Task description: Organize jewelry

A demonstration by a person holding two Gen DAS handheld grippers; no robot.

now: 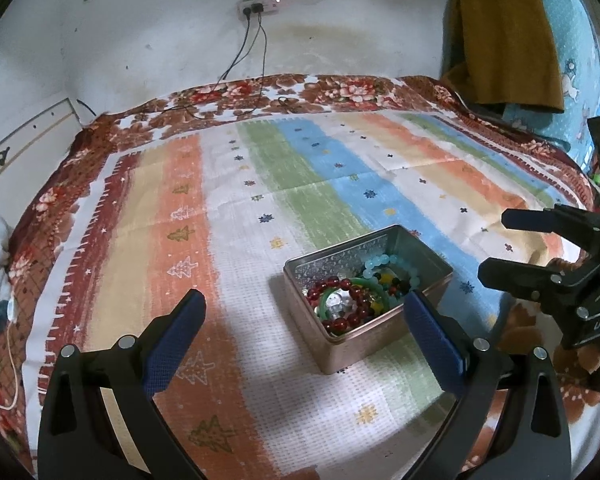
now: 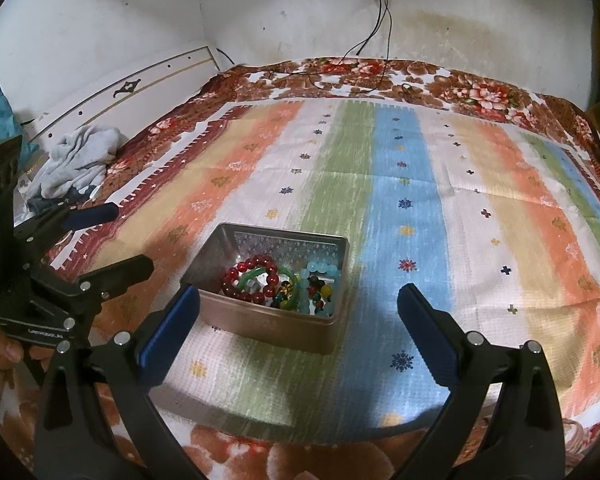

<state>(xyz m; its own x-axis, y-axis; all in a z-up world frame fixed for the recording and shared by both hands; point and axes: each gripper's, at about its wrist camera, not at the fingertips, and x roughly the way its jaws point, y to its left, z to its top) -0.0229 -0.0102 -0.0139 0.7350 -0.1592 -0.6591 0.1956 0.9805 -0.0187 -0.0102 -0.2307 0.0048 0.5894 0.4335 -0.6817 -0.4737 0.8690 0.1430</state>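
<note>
Right wrist only: grey cloth by headboard

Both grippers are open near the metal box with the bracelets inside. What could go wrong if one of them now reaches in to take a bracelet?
1. The red bead bracelet, the green bangle and the light blue bead bracelet lie overlapped in the tin box, so lifting one may drag another out.
2. The box sits loose on the striped cloth; a push on its rim could probably slide or tip it.
3. The left gripper and right gripper are close together and might collide.
</note>
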